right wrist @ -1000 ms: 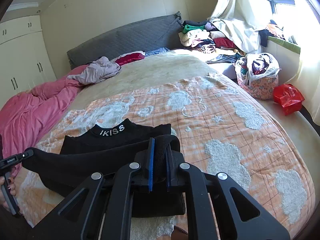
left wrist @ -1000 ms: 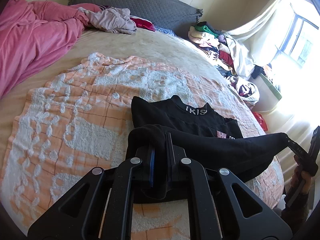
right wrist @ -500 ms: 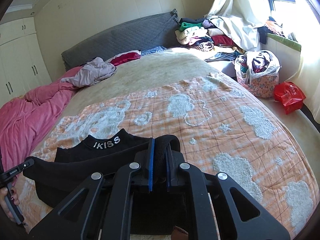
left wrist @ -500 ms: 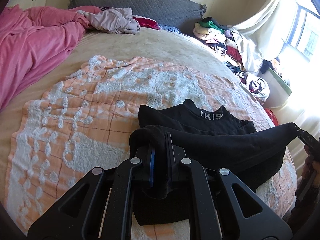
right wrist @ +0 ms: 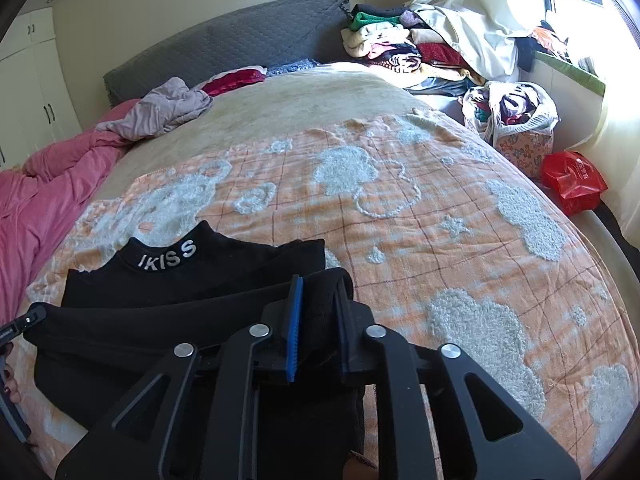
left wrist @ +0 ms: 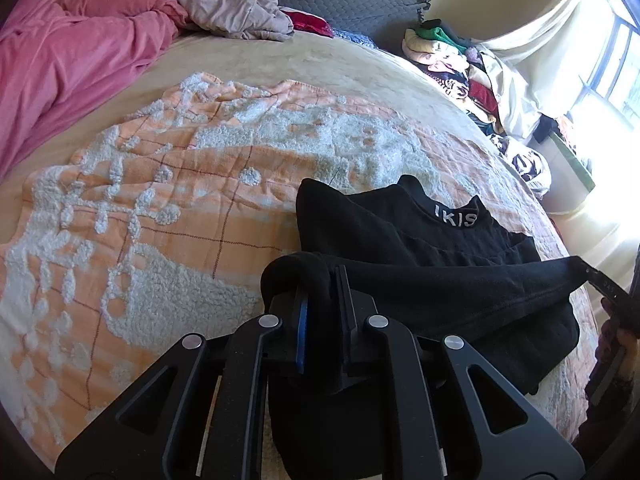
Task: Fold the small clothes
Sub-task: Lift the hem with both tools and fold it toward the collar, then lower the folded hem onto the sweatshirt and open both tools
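**Desk:** What does the left side show?

**Photographer:** The left gripper (left wrist: pixel 322 304) is clenched on a bunched corner of the black top (left wrist: pixel 400 248). Cloth fills the gap between the fingers and curls over the tips. Ahead of it and to its left lies bare orange-and-white blanket (left wrist: pixel 160 208); ahead and to its right, the top's body lies flat with the lettered collar (left wrist: pixel 456 218) farthest away.

**Desk:** Why is the hem held taut?

**Photographer:** Each hand has one bottom corner, so the edge between them forms a straight line. That likely keeps the fold even as the lower half is carried over the upper half toward the collar.

**Desk:** And the right side?

**Photographer:** The right gripper (right wrist: pixel 318 312) has the opposite corner between its fingers, but its jaws are opening: a gap shows beside the blue pad (right wrist: pixel 294 328), and the cloth sits loose there. It appears to be letting go so the corner drops onto the layer just beneath. To its left the collar reads "IKISS"; to its right the blanket runs clear toward the bed's edge.

**Desk:** How far along?

**Photographer:** Judging by the doubled layers, the fold is nearly laid; the left corner is yet to be released.
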`<action>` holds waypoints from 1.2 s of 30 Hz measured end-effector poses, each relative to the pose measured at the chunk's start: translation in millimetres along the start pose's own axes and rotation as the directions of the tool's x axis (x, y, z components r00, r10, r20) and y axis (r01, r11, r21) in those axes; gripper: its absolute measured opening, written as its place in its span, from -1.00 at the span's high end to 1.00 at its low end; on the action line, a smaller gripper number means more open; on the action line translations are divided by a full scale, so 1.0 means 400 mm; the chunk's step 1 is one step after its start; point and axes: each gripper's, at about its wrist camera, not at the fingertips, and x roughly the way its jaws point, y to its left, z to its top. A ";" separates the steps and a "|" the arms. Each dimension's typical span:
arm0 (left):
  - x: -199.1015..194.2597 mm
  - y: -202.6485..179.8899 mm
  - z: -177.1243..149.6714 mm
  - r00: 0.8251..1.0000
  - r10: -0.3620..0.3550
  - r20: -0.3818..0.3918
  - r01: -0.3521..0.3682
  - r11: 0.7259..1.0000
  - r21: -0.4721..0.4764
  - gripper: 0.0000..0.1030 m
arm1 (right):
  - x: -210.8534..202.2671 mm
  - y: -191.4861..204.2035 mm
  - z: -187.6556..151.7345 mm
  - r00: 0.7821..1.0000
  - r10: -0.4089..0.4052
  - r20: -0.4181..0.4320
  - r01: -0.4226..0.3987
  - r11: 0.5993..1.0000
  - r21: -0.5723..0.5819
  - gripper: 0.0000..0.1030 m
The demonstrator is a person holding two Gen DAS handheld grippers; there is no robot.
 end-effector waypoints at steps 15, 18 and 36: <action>-0.133 -0.106 -0.008 0.994 -0.019 0.109 0.007 0.994 0.106 0.48 | -0.122 0.065 -0.030 0.995 0.065 0.069 -0.058 0.994 -0.097 0.24; -0.130 -0.153 -0.027 0.996 -0.052 0.074 0.039 0.987 0.159 0.56 | -0.144 0.100 -0.043 0.992 0.106 0.063 -0.096 0.984 -0.147 0.24; 0.035 -0.231 -0.135 0.994 0.035 -0.107 0.004 0.937 0.349 0.48 | 0.011 0.177 -0.148 0.986 0.050 -0.158 -0.097 0.947 -0.306 0.23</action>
